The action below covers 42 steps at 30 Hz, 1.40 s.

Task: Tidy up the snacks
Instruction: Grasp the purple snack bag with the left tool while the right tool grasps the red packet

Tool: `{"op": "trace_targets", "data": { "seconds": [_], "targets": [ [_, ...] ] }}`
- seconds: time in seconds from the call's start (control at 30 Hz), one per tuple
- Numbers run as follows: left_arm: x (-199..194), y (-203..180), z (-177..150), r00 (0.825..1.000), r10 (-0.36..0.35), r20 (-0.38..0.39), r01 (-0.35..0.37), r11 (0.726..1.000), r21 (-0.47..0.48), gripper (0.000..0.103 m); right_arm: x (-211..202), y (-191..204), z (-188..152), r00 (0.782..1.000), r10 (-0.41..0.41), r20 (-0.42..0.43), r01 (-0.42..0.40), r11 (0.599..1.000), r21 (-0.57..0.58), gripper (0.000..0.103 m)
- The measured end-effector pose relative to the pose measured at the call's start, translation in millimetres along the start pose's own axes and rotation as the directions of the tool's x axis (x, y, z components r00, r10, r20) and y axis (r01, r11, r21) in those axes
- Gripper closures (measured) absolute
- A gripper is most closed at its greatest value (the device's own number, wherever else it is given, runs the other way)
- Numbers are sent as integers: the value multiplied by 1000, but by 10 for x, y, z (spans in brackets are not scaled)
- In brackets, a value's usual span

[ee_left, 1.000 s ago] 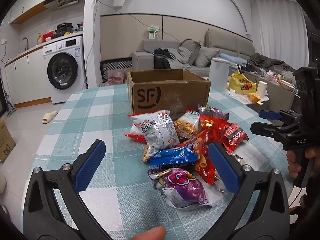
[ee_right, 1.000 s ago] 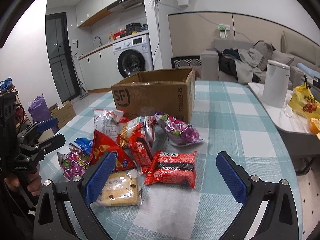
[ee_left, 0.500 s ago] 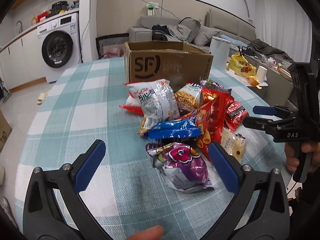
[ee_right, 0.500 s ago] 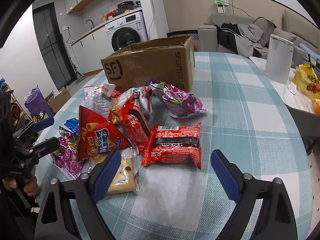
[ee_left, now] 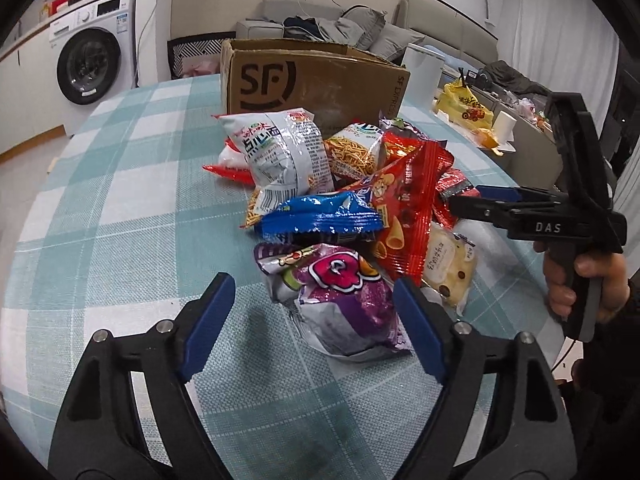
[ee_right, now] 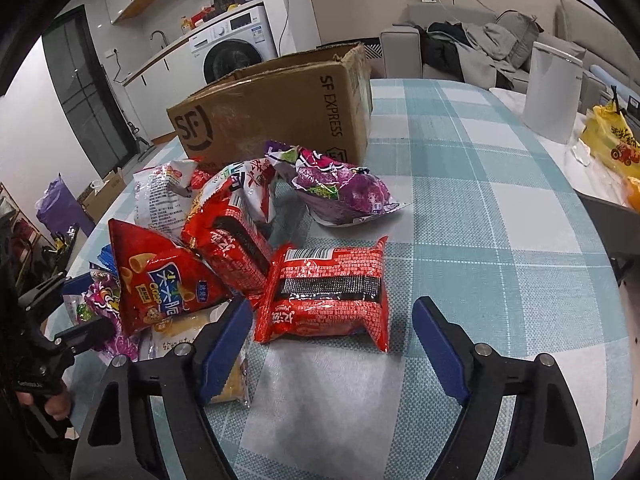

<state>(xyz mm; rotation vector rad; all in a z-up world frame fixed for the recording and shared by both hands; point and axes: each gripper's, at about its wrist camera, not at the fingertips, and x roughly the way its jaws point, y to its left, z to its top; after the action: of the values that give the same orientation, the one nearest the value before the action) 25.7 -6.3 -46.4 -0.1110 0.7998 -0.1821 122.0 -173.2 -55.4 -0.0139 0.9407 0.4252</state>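
Note:
A heap of snack packs lies on the checked tablecloth in front of an open SF cardboard box [ee_left: 312, 80], also in the right wrist view [ee_right: 276, 108]. My left gripper [ee_left: 316, 320] is open, its jaws either side of a purple snack bag [ee_left: 340, 300] without touching it. Behind it lie a blue pack [ee_left: 320, 216], a red crisp bag [ee_left: 408, 208] and a white bag [ee_left: 280, 148]. My right gripper [ee_right: 332, 336] is open just in front of a red noodle pack [ee_right: 326, 292]. It also shows in the left wrist view [ee_left: 464, 196].
A pale cake pack [ee_left: 448, 268] lies at the heap's right edge. A second purple bag [ee_right: 340, 188] lies near the box. A white kettle [ee_right: 554, 88] and a yellow bag [ee_right: 612, 140] stand to the right. The table edge [ee_right: 608, 248] curves round on the right.
Both grippers have moved forward and down toward the heap. The left one now brackets the purple bag; the right one has come up to the red noodle pack.

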Motion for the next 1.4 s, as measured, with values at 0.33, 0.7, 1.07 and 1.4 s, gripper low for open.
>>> {"op": "trace_targets", "data": {
  "seconds": [0.33, 0.7, 1.07, 1.4],
  "targets": [
    [124, -15, 19, 997, -65, -52, 63, 997, -34, 40, 148, 114, 69, 999, -27, -32, 25, 999, -48, 29],
    [107, -5, 42, 997, -66, -27, 64, 996, -56, 46, 108, 120, 31, 999, -33, -29, 31, 997, -67, 48],
    [-54, 17, 61, 998, -57, 33, 58, 998, -33, 47, -51, -28, -49, 1000, -17, 10, 17, 1000, -22, 55],
    [-292, 46, 74, 994, -50, 102, 53, 998, -34, 47, -277, -108, -79, 996, -9, 88, 9, 1000, -2, 56]
  ]
}}
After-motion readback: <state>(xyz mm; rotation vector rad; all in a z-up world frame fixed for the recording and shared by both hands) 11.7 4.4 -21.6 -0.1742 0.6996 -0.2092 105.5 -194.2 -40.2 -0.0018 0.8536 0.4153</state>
